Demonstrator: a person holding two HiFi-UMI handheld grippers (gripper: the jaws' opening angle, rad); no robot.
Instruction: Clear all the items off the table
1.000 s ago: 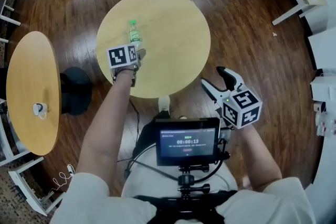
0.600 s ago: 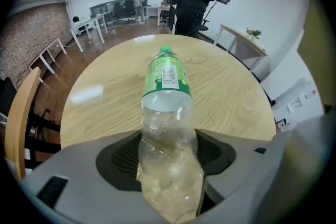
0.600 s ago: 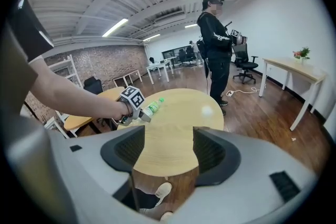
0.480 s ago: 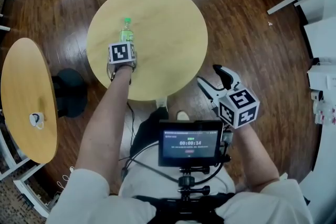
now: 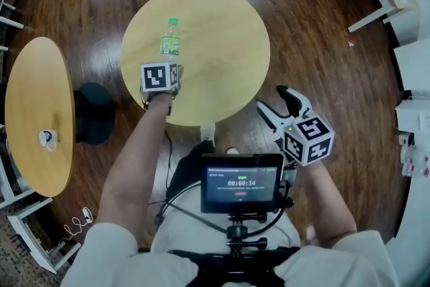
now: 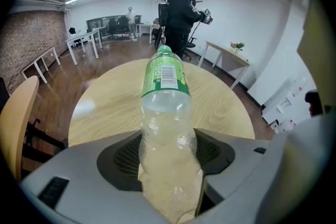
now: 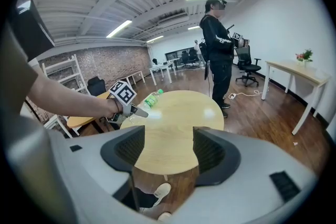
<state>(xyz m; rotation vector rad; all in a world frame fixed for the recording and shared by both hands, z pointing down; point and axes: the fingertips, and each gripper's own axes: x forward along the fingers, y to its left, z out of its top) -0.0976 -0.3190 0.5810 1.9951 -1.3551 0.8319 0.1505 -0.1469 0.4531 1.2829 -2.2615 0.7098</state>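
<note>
The bottle (image 5: 170,39) tilts over the tabletop (image 5: 222,44) near its 10 o'clock part. Its lower body is pinched in the left gripper (image 6: 169,165), whose jaws have just closed onto it. The right gripper (image 7: 164,152) hangs empty, jaws apart, off the 4 o'clock edge. Nothing else shows on this tabletop, so carrying the bottle away looks like all that remains.

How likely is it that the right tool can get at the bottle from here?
Probably not: the right tool hangs open off the near edge of the table, while the bottle is across at the left, gripped by the left tool, whose jaws have just closed on it.
</note>
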